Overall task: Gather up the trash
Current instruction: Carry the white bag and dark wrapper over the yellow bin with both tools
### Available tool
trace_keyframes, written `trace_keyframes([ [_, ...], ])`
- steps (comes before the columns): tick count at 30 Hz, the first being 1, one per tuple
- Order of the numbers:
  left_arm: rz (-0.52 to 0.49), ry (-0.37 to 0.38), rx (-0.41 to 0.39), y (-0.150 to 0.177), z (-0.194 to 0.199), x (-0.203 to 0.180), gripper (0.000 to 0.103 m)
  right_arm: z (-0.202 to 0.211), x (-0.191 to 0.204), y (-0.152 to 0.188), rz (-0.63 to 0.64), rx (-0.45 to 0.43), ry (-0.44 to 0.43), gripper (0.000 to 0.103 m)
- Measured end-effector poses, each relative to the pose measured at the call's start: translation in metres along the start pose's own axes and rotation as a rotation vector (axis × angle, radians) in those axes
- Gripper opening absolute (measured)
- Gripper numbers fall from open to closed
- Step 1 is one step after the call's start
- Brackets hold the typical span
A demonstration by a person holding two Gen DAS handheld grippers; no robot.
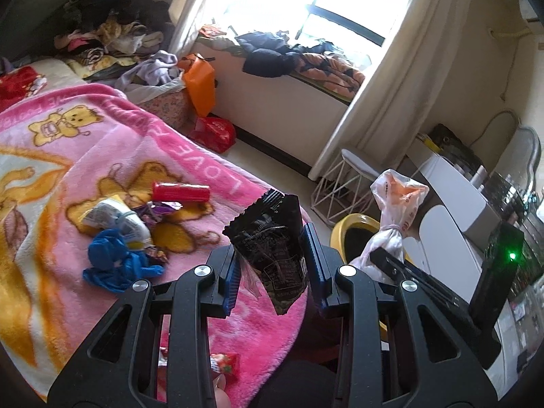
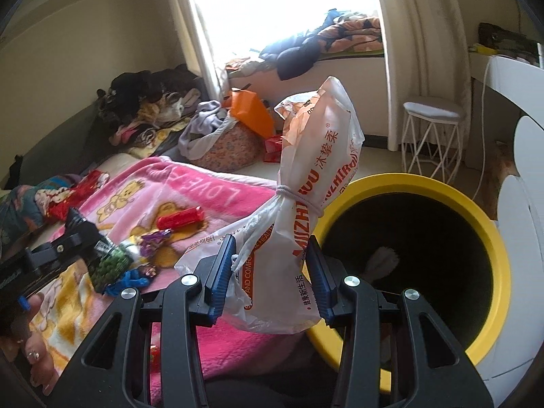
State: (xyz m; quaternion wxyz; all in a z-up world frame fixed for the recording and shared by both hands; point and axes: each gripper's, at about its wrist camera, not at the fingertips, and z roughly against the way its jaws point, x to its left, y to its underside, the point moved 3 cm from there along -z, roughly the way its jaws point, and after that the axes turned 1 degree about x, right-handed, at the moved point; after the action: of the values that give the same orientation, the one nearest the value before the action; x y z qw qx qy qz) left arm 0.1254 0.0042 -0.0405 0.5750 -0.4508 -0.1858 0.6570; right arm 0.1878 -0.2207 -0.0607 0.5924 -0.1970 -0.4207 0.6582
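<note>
My left gripper (image 1: 273,265) is shut on a black snack wrapper (image 1: 268,241) and holds it above the edge of the pink blanket (image 1: 112,142). My right gripper (image 2: 272,272) is shut on a white and orange plastic bag (image 2: 306,204), tied in the middle, beside the yellow-rimmed bin (image 2: 469,200); the bag (image 1: 397,210) and bin (image 1: 343,227) also show in the left wrist view. On the blanket lie a red tube (image 1: 180,191), a blue crumpled piece (image 1: 112,261), a white wrapper (image 1: 115,221) and a purple wrapper (image 1: 158,210).
A white wire stool (image 2: 431,132) stands by the curtain. Clothes are piled on the window seat (image 1: 299,57) and at the bed's far end (image 1: 102,23). An orange bag (image 1: 200,81) and a red bag (image 1: 214,132) sit on the floor. White furniture (image 1: 455,210) is at right.
</note>
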Motion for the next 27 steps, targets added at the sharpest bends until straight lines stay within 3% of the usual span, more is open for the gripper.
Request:
trace_keyframes([
  [27, -0.167, 0.122, 0.056, 0.018, -0.03, -0.08, 0.027, 0.006, -0.083, -0.003, -0.097, 0.0, 0.19, 0.04],
])
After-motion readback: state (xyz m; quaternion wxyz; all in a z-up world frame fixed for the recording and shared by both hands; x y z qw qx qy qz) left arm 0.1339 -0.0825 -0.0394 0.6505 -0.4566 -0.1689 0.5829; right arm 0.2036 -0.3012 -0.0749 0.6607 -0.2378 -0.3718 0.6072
